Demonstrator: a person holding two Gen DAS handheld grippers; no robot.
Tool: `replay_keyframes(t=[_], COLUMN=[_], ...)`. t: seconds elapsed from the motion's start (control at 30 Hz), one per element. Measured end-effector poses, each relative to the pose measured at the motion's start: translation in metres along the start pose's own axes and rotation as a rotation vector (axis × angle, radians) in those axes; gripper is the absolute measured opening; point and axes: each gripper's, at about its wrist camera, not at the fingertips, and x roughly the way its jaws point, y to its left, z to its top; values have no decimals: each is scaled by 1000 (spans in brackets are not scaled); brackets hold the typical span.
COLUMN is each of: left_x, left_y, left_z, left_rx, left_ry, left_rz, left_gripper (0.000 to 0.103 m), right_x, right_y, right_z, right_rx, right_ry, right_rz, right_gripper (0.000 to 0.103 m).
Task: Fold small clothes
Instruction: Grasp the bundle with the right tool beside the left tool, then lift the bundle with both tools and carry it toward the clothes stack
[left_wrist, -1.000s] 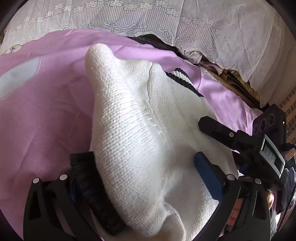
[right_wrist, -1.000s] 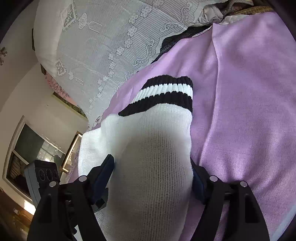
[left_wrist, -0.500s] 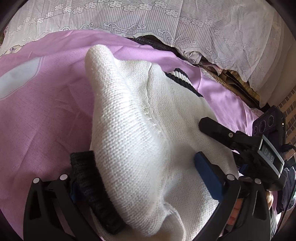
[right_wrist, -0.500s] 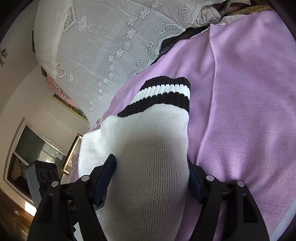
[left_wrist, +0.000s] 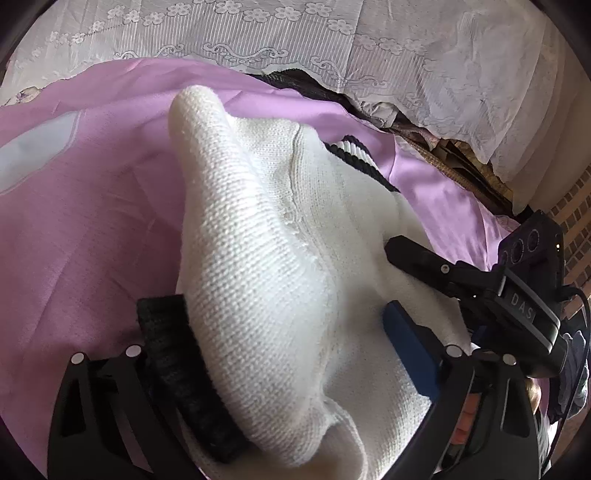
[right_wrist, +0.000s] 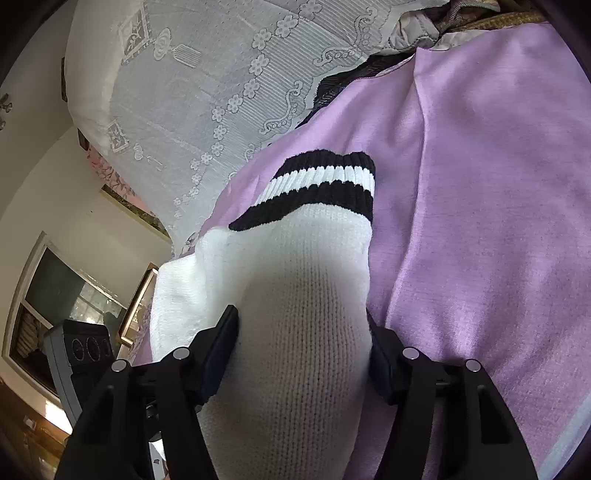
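Readable writing: "DAS" on the body of the right gripper (left_wrist: 417, 258), seen from the left wrist view. No other lettering legible.

Sweater (left_wrist: 266, 258): white knit, lying on a lilac cloth (left_wrist: 92, 221). A raised fold is running forward from between the left gripper's (left_wrist: 266, 354) fingers. A black ribbed band (left_wrist: 177, 369) is sitting against the left finger. A black-and-white striped cuff (right_wrist: 321, 188) is lying ahead of the right gripper (right_wrist: 301, 350).

Left gripper: jaws standing wide and just closing a little; knit between them. The blue pad (left_wrist: 406, 347) on the right finger is looking clear of the fabric. The left pad is hidden behind the band, so contact there is unclear.

Right gripper: jaws have just been closing, and both pads are pressing into a bunched sleeve of the sweater.

Lace cover (left_wrist: 258, 33) is lying beyond the cloth. Between them, dark fabric is showing, too cramped to identify. Gripper bases are cut off at the bottom edge.
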Motion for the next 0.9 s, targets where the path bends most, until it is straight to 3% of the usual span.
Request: replay_keyframes(t=[0.2,0.4,0.57,0.9], left_x=[-1,-6,-8,-18], left_y=[4,20,17,1], left_z=[0,2,1,-4], left_rx=[-23,-112,-98,-13], left_ry=[4,1,-11,-66], left_rz=[-35,-97,-82,-21], left_gripper=[89,73,63,48], right_x=[0,-1,-4,-23], right_y=[0,0,0,22], right_z=[0,0,-2,-10], right_rx=[0,-1,-3,-135], right_ry=[1,1,-16,-92], right_rz=[-1,-2,-9,-78], right_gripper=[63,63,48,41])
